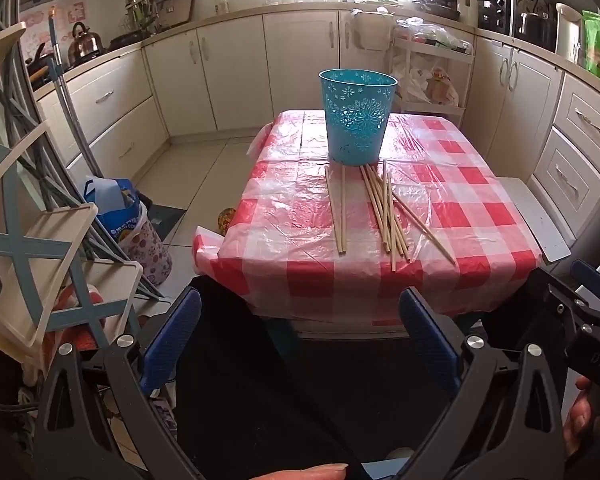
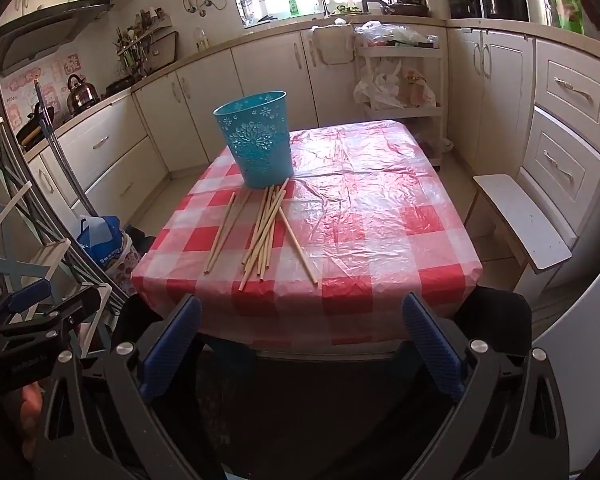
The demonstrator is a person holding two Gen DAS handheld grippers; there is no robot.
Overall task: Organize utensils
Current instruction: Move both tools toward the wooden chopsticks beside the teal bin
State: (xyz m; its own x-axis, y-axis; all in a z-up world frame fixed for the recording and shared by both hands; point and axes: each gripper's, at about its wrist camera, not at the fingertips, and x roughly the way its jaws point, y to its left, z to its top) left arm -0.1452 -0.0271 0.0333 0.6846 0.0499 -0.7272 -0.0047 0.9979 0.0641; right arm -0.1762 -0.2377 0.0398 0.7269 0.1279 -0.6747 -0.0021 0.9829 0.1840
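Observation:
A teal perforated bucket (image 1: 358,116) (image 2: 258,140) stands upright on a table with a red-and-white checked cloth (image 1: 452,216) (image 2: 380,220). In front of it lie several wooden chopsticks (image 1: 384,208) (image 2: 264,232) in a loose pile, with a separate pair (image 1: 338,208) (image 2: 224,232) to their left. My left gripper (image 1: 300,344) hangs open short of the table's near edge, nothing between its blue pads (image 1: 172,340). My right gripper (image 2: 300,344) is likewise open and empty before the near edge. Each gripper shows at the edge of the other's view.
Cream kitchen cabinets (image 1: 236,76) wrap around the room behind the table. A white bench (image 2: 524,224) stands to the table's right. A folding rack (image 1: 40,240) and a blue bag (image 1: 112,204) sit on the floor to the left. A white trolley (image 2: 404,80) stands behind the table.

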